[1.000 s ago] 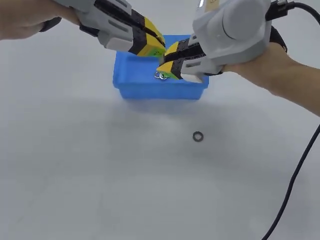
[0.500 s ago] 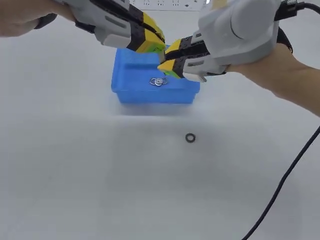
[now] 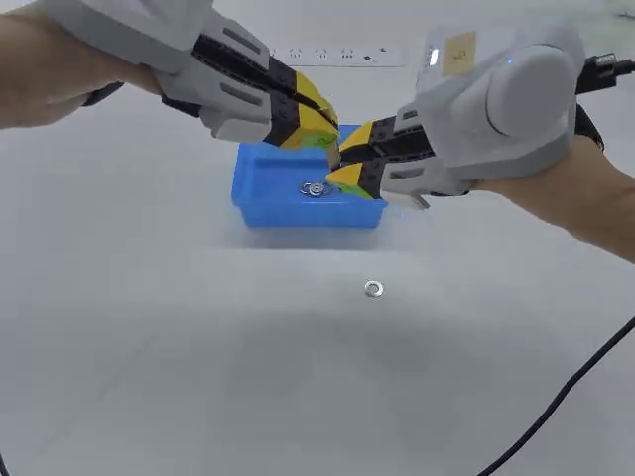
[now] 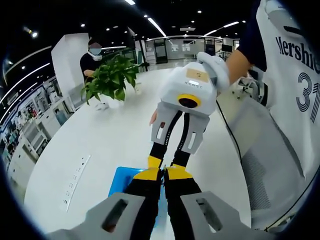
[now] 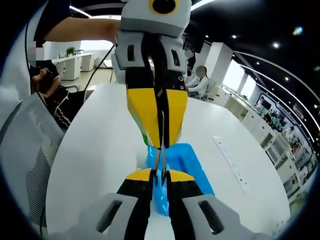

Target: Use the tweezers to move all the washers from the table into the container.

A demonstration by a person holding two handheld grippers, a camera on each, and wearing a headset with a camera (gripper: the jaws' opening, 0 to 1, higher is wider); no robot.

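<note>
The tweezers [image 5: 161, 160] are thin and shiny. They sit between the tips of the two tools, up above the blue container [image 3: 298, 214]. In the right gripper view they run in a straight line from the left hand-held gripper [image 3: 322, 131] to the right hand-held gripper [image 3: 349, 171]. Their pointy end faces the right one.

The left hand-held gripper has its yellow jaws pressed together on the tweezers. The right hand-held gripper has its jaws very close, with just a thin gap. The pointy end reaches into that gap, but I cannot tell if the jaws pinch it. The yellow tips of the two tools almost touch.

A few washers [image 3: 316, 188] lie in a little pile inside the container. One more washer [image 3: 373, 289] lies flat on the white bench [image 3: 198, 347], in front of the container and well apart from it.

A white power strip [image 3: 327, 54] lies at the back of the bench. A black cable [image 3: 566, 397] runs across the right side.

In the left gripper view the person's shirt [image 4: 295, 75] shows the number 31 and letters that start "Hershi". The small label on the right tool is too tiny to read.
</note>
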